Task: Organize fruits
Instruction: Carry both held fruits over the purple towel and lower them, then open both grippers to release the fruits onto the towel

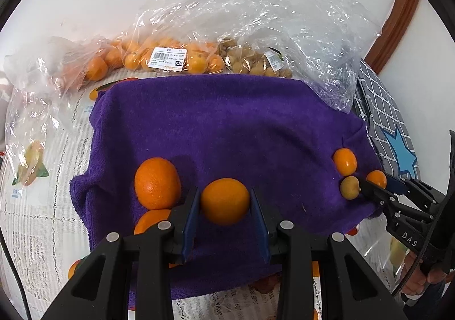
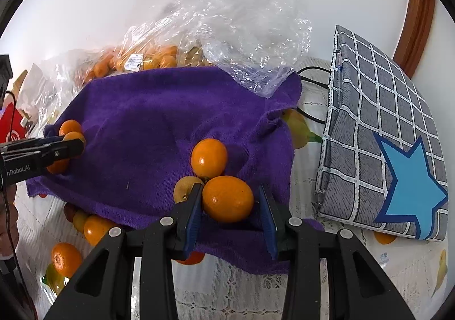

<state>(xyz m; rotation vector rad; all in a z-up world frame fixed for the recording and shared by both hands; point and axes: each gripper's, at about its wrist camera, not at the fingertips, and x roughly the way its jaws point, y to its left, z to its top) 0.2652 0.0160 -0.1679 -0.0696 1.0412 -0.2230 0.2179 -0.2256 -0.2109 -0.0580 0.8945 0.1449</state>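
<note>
A purple towel (image 1: pixel 227 121) lies on the table; it also shows in the right wrist view (image 2: pixel 148 121). My left gripper (image 1: pixel 224 200) is shut on an orange (image 1: pixel 225 201) just over the towel's near edge. Two more oranges (image 1: pixel 157 183) lie just left of it. My right gripper (image 2: pixel 229 199) has a kumquat (image 2: pixel 227 198) between its fingers; the left pad touches it, the right pad shows a small gap. Another kumquat (image 2: pixel 209 158) and a yellowish small fruit (image 2: pixel 184 187) lie beside it. The right gripper shows in the left wrist view (image 1: pixel 369 186).
Clear plastic bags of oranges (image 1: pixel 159 58) and small brown fruit (image 1: pixel 256 64) lie behind the towel. A grey checked bag with a blue star (image 2: pixel 384 149) stands at the right. Printed fruit pictures dot the lace tablecloth (image 2: pixel 241 291). A black cable (image 2: pixel 310 115) runs behind the towel.
</note>
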